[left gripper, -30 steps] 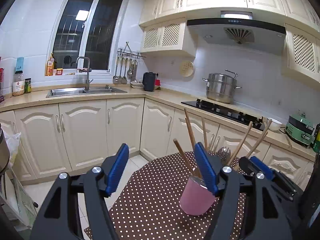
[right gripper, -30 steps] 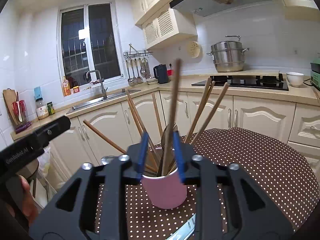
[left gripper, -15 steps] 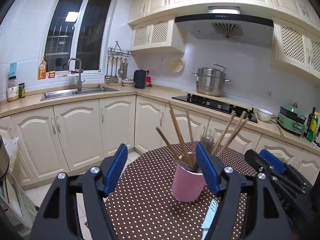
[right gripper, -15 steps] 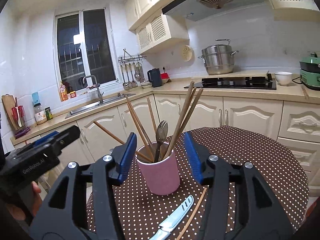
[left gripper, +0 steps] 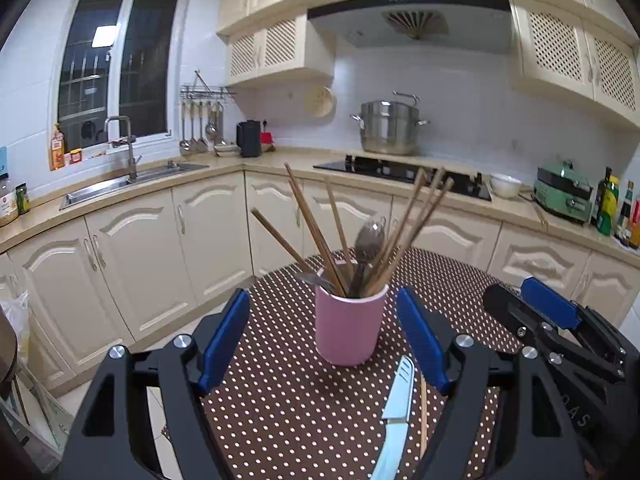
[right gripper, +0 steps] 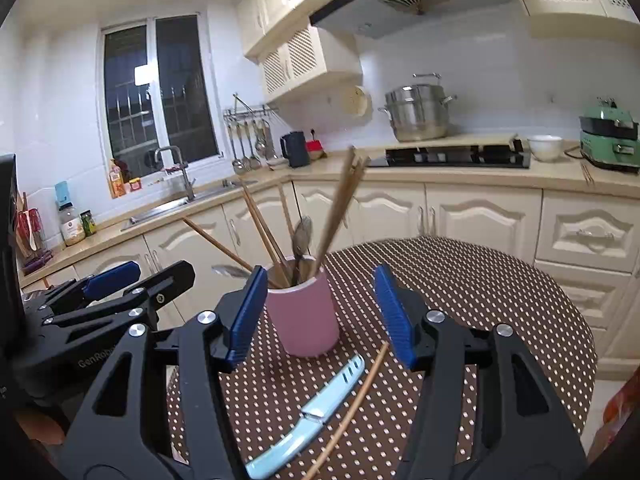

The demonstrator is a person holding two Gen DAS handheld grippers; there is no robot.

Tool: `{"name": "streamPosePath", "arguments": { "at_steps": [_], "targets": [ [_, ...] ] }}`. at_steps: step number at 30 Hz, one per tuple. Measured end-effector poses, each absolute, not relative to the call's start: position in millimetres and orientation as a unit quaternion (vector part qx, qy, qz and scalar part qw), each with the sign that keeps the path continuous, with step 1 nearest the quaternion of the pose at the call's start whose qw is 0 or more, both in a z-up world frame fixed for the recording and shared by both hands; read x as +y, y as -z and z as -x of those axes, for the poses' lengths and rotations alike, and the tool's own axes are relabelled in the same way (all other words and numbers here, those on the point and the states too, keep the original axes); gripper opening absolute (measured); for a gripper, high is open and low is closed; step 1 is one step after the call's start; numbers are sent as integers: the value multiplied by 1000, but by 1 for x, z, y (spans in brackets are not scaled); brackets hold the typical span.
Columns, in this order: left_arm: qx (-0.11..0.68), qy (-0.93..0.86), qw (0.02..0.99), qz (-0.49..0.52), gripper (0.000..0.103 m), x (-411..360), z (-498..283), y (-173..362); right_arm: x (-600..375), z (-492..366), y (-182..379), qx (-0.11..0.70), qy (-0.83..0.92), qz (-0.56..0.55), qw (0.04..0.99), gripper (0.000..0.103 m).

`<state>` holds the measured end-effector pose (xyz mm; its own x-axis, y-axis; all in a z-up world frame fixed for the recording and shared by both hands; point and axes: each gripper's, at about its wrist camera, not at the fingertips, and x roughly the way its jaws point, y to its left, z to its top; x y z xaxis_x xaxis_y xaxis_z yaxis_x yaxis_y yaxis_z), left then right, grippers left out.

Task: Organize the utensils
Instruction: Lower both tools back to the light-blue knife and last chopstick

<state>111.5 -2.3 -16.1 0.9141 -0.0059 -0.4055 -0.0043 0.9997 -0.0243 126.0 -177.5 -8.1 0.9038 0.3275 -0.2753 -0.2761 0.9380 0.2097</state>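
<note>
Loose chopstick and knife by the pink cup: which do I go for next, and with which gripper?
Probably the right gripper: lower it onto the loose chopstick. Its jaws are opening with nothing between them, and the chopstick lies flat on the dotted tablecloth beside the light-blue knife, right under that gripper. The pink cup already holds the other chopsticks upright, so it likely goes there.

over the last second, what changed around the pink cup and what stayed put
The right gripper let go of a chopstick it had stood into the pink cup, backed away, and its jaws are opening with nothing between them. The left gripper drew back too, jaws opening, empty. The cup, the knife and the loose chopstick on the dotted tablecloth stayed put.
</note>
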Motion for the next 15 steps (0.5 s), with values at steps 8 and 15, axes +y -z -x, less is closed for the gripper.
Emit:
{"name": "streamPosePath", "arguments": {
  "at_steps": [8, 15],
  "targets": [
    [284, 51, 958, 10, 74, -12, -131, 42, -195, -126, 31, 194, -135, -95, 967, 63],
    [391, 104, 914, -12, 74, -26, -161, 80, -213, -137, 57, 256, -101, -109, 955, 72]
  ]
}}
